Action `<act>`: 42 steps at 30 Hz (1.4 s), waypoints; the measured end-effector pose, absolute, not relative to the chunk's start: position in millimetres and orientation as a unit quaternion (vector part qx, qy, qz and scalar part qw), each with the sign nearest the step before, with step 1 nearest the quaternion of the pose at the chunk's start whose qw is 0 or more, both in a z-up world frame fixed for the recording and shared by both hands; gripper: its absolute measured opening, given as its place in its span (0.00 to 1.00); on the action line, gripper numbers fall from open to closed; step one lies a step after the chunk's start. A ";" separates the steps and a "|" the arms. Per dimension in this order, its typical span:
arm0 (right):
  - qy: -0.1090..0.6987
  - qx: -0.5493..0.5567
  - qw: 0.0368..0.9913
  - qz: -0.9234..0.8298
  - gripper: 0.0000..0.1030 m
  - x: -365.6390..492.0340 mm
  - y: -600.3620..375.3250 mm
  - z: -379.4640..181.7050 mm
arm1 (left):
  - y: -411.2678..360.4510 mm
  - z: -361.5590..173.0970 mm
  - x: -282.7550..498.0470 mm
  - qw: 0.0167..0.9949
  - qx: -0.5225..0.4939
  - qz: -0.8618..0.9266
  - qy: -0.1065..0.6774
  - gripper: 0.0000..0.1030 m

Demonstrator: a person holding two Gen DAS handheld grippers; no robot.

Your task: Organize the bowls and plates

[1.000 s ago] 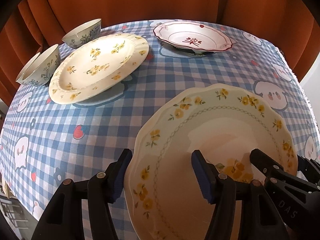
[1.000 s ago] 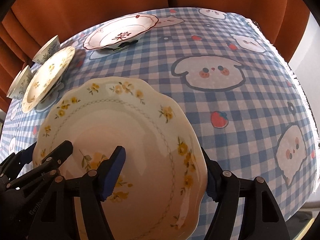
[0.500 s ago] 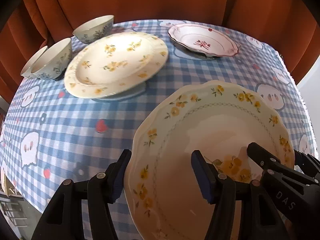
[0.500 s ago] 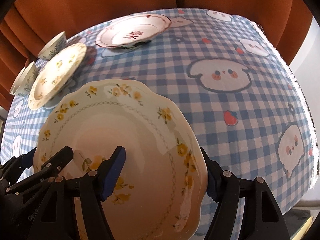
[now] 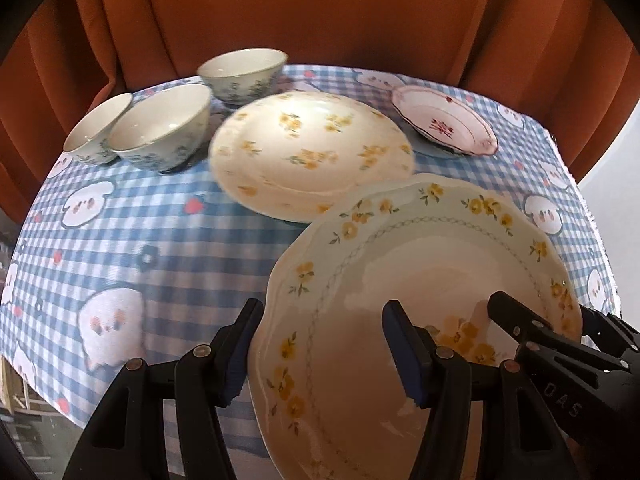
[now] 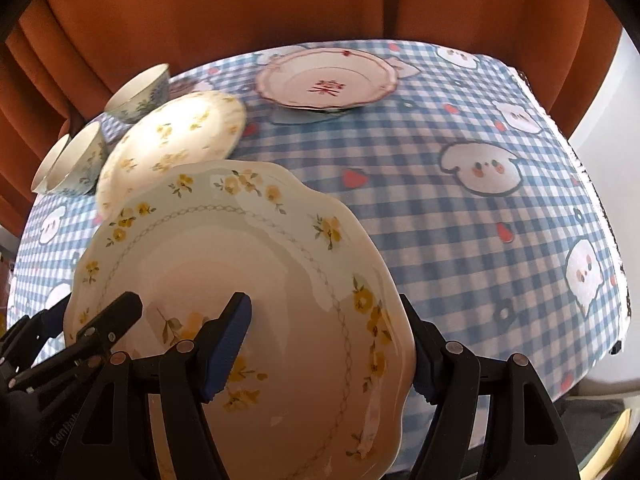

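Moved: the scalloped plate (image 5: 420, 280) has been carried toward the round yellow-flower plate (image 5: 310, 152) and now overlaps its near edge.
Left gripper (image 5: 320, 356): jaws about half open, clamped on the plate's left rim — one pad under, one on the glossy face.
Right gripper (image 6: 332, 348): jaws clamped across the right rim.
Surface (image 6: 460, 220): blue gingham cloth, cartoon prints.
Others: three glazed bowls (image 5: 160, 126); a pink-edged dish (image 5: 444, 124).
Writing: "DAS" on black plastic.

Scalloped plate (image 5: 420, 280) carried nearer, seemingly overlapping the round plate (image 5: 308, 152)
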State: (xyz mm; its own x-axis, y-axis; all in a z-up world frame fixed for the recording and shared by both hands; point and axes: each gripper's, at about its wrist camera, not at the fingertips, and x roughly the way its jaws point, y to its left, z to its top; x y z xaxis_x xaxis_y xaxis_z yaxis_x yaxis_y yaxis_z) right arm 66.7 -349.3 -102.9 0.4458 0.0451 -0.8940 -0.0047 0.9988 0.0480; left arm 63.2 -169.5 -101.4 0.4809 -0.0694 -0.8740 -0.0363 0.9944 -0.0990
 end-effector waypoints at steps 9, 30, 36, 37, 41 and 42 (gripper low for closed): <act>0.515 0.016 0.857 -0.008 0.71 54.1 -270.0 -93.7 | -92.9 -98.2 56.0 0.862 -0.054 -0.028 0.503 0.60; 0.544 0.040 0.838 0.017 0.71 57.3 -132.0 -133.4 | 35.8 -126.8 56.5 0.848 -0.041 0.006 0.529 0.60; 0.559 0.042 0.828 0.013 0.71 67.1 -120.7 -148.1 | 44.4 -140.0 68.4 0.842 -0.038 0.003 0.538 0.60; 0.560 0.043 0.827 0.011 0.71 68.7 -119.7 -150.3 | 45.3 -141.7 71.0 0.842 -0.039 0.005 0.538 0.60; 0.561 0.047 0.826 0.006 0.71 75.4 -115.5 -156.9 | 49.7 -149.6 83.9 0.837 -0.044 0.005 0.545 0.60; 0.561 0.048 0.826 0.006 0.71 77.8 -115.1 -157.9 | 48.6 -151.3 85.6 0.837 -0.038 0.005 0.545 0.60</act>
